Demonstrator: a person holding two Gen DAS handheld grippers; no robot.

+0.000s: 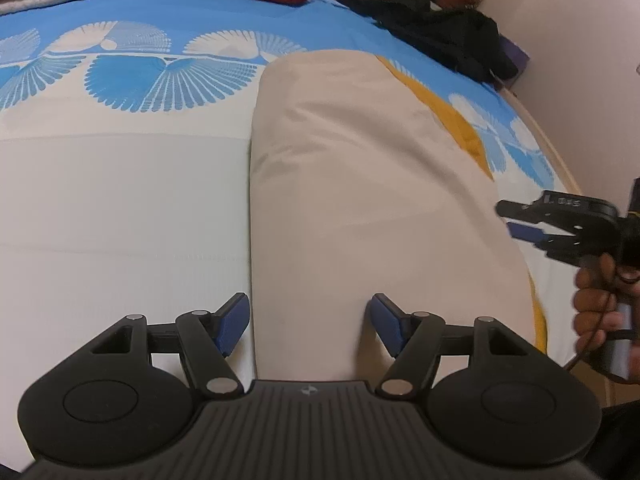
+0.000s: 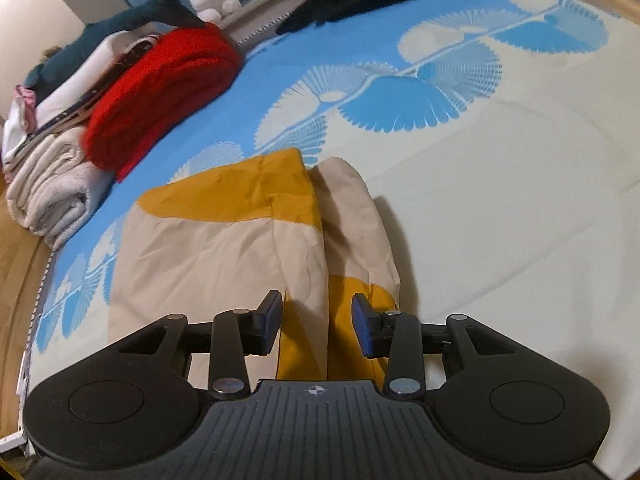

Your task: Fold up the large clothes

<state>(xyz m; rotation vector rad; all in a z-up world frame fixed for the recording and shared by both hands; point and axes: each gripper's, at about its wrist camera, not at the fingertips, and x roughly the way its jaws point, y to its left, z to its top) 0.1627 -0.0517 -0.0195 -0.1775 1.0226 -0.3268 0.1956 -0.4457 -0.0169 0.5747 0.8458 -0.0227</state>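
The fingers of the left gripper are spread wide with nothing pinched; the near end of the beige-and-mustard garment is framed between them, its left fold edge lying just beside the left pad. The garment's near hem is hidden under the gripper body. The right gripper is seen partly open over the garment's mustard panel, gripping nothing; contact cannot be told. To the left, bare bedspread is left free; the red folded cloth lies well apart.
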